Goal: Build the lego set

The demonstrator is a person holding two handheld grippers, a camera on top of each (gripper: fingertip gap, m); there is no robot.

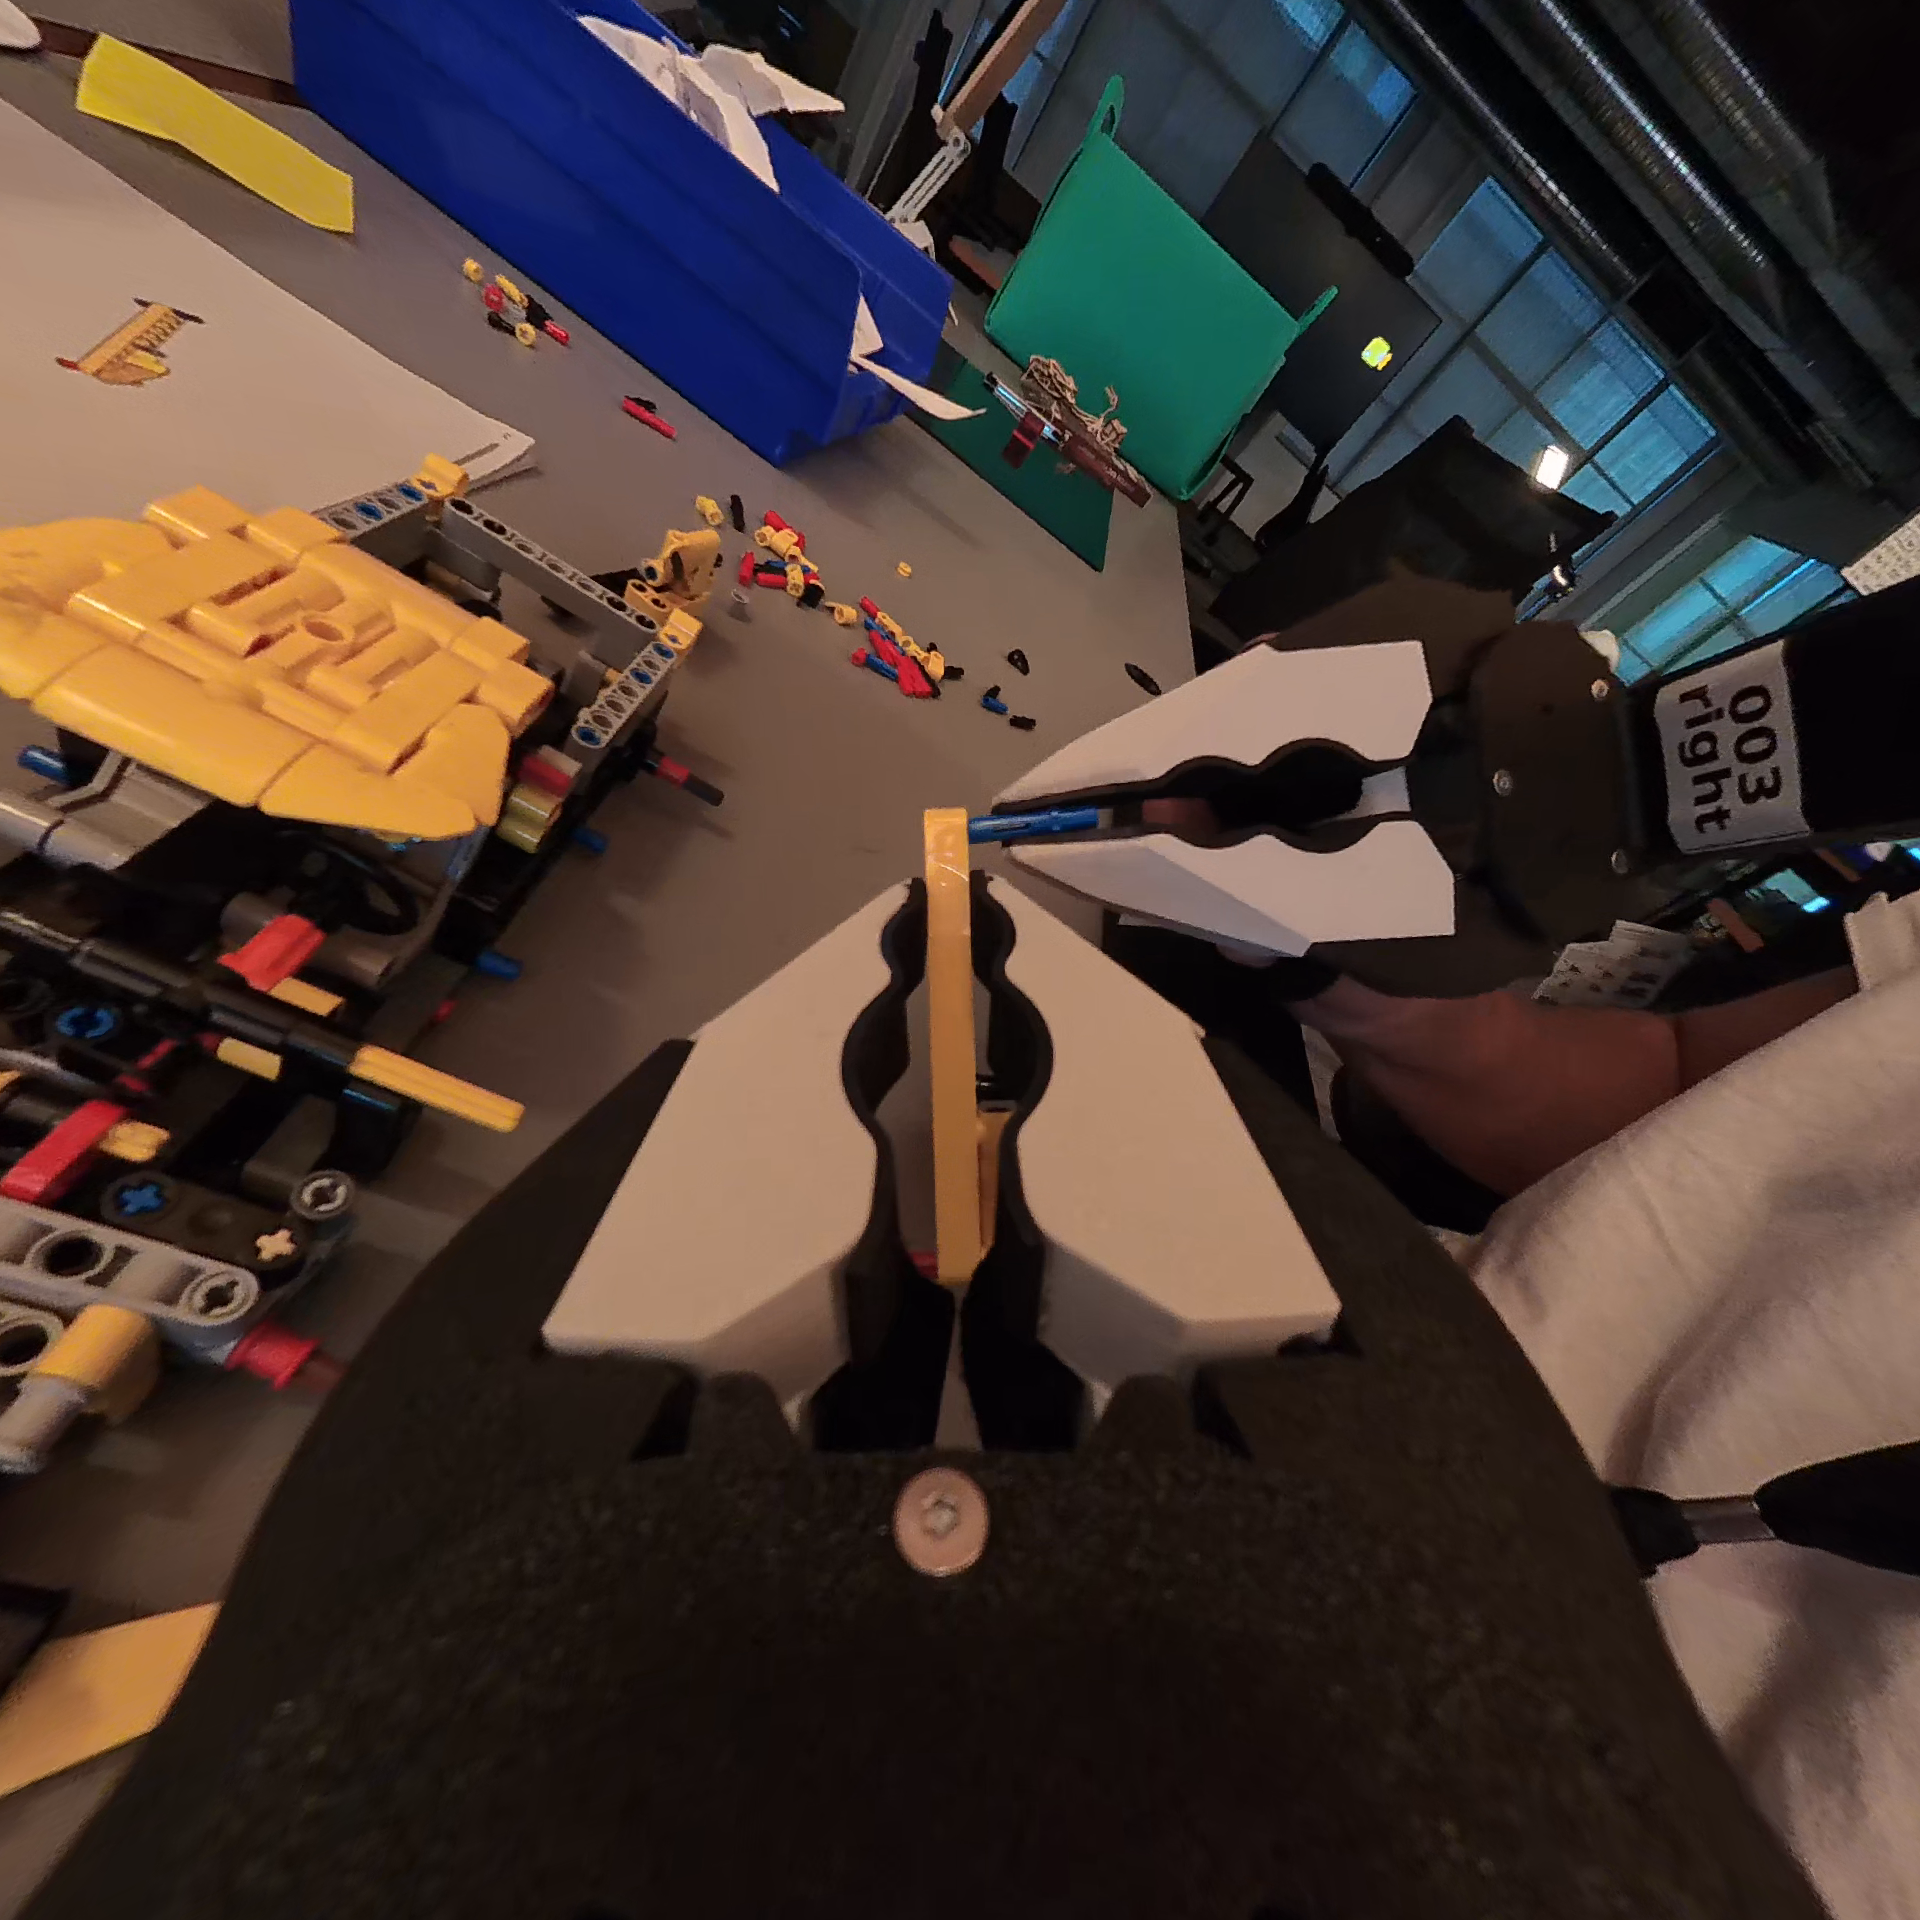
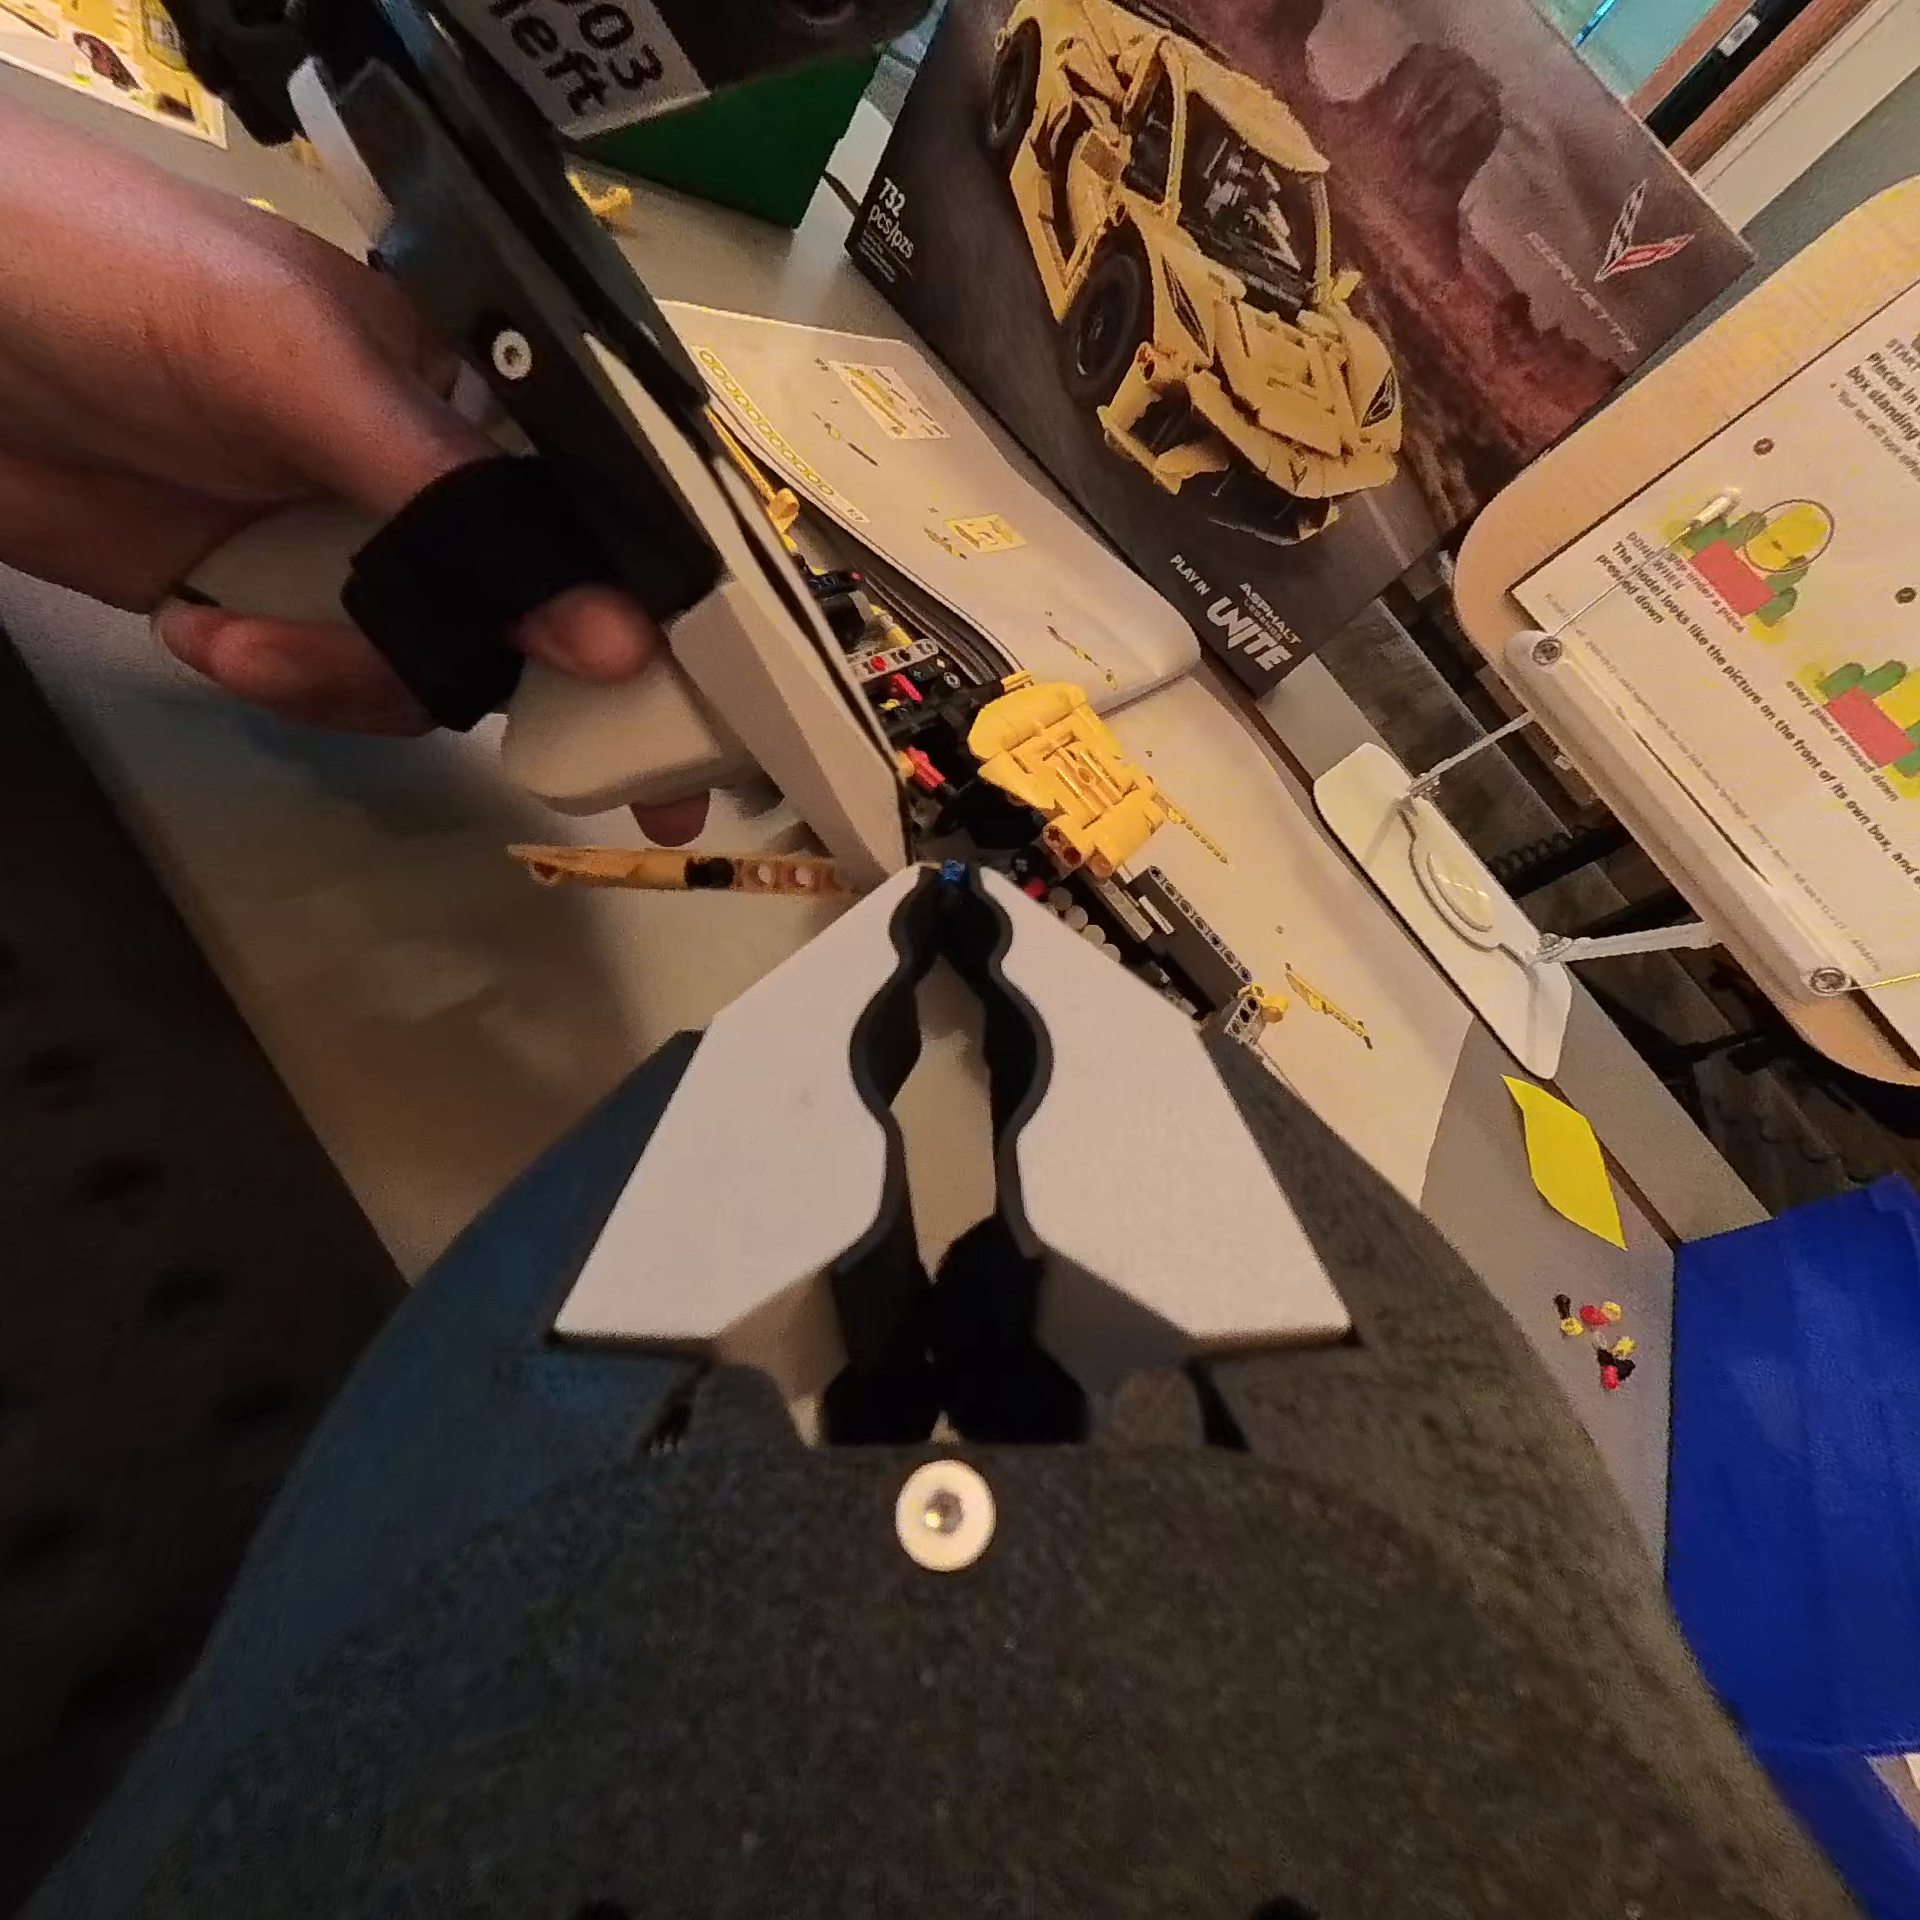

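1. Left wrist view: the left gripper (image 1: pixel 948 883) had its jaws clenched on a flat yellow lego beam (image 1: pixel 952 1049), held edge-on so it rose thin and upright between the white fingers (image 1: pixel 790 1132). From the right came the right gripper (image 1: pixel 1000 823), its jaws grasping a blue pin (image 1: pixel 1031 824) whose free end met the top of the yellow beam. A hand (image 1: pixel 1496 1081) showed below that gripper. To the left, on the grey worktop (image 1: pixel 831 748), sat the partly built car (image 1: pixel 260 790), with a yellow bodywork panel on top and a grey, black and red frame beneath. Loose small pieces (image 1: pixel 883 644) in red, yellow, black and blue lay scattered beyond it. An open instruction booklet (image 1: pixel 208 364), a blue bin (image 1: pixel 623 208) and a green bag (image 1: pixel 1143 301) lay farther back.

2. Right wrist view: the right gripper (image 2: pixel 951 878) had its jaws gripped on the blue pin (image 2: pixel 950 876), of which only a small tip showed at the fingertips. The left gripper's body crossed the upper left, held by a hand (image 2: pixel 208 436), and the yellow beam (image 2: pixel 675 868) stuck out sideways beneath it, just beside the blue pin. Behind lay the partly built car (image 2: pixel 1060 779), the instruction booklet (image 2: pixel 935 457) and the set's box (image 2: pixel 1299 291) standing upright. At lower right were a yellow paper scrap (image 2: pixel 1564 1158) and the blue bin (image 2: pixel 1797 1455).
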